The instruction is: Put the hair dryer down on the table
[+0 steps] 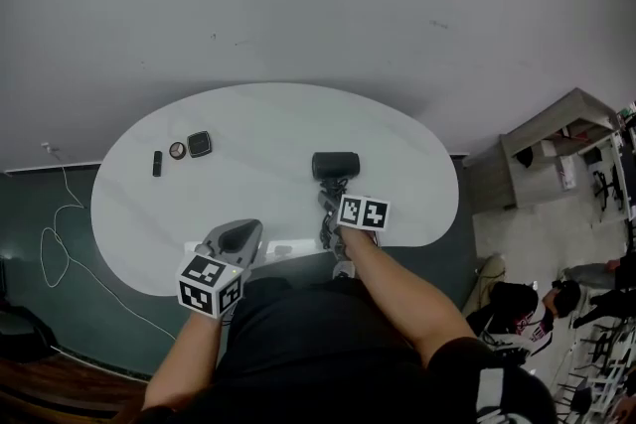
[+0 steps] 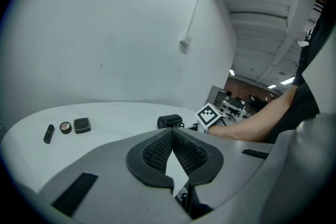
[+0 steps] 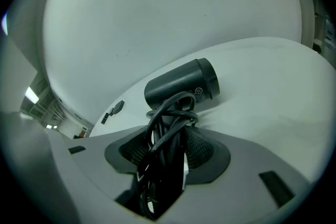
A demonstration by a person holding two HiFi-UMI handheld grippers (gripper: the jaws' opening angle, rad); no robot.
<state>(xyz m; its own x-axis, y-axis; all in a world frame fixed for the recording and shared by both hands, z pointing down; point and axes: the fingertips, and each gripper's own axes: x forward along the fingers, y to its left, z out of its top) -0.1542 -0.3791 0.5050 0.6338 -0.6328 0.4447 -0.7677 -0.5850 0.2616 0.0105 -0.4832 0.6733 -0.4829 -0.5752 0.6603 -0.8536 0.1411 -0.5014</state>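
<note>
A black hair dryer [image 1: 335, 164] with its cord wound round the handle is over the middle of the white oval table [image 1: 258, 114]. Its barrel [image 3: 181, 86] lies sideways, low at the tabletop; I cannot tell if it touches. My right gripper [image 1: 333, 202] is shut on the corded handle, which fills the space between the pads [image 3: 202, 147]. Over the table's near edge, my left gripper [image 1: 237, 238] is shut with nothing in it, its pads [image 2: 157, 152] meeting at the tips. The dryer [image 2: 169, 121] also shows from the left gripper view.
A black square case [image 1: 200, 144], a round compact [image 1: 177, 150] and a small black stick [image 1: 157, 163] lie on the table's left part. A white cable [image 1: 60, 233] trails on the floor at left. A shelf unit [image 1: 556, 149] and people [image 1: 517, 303] are at right.
</note>
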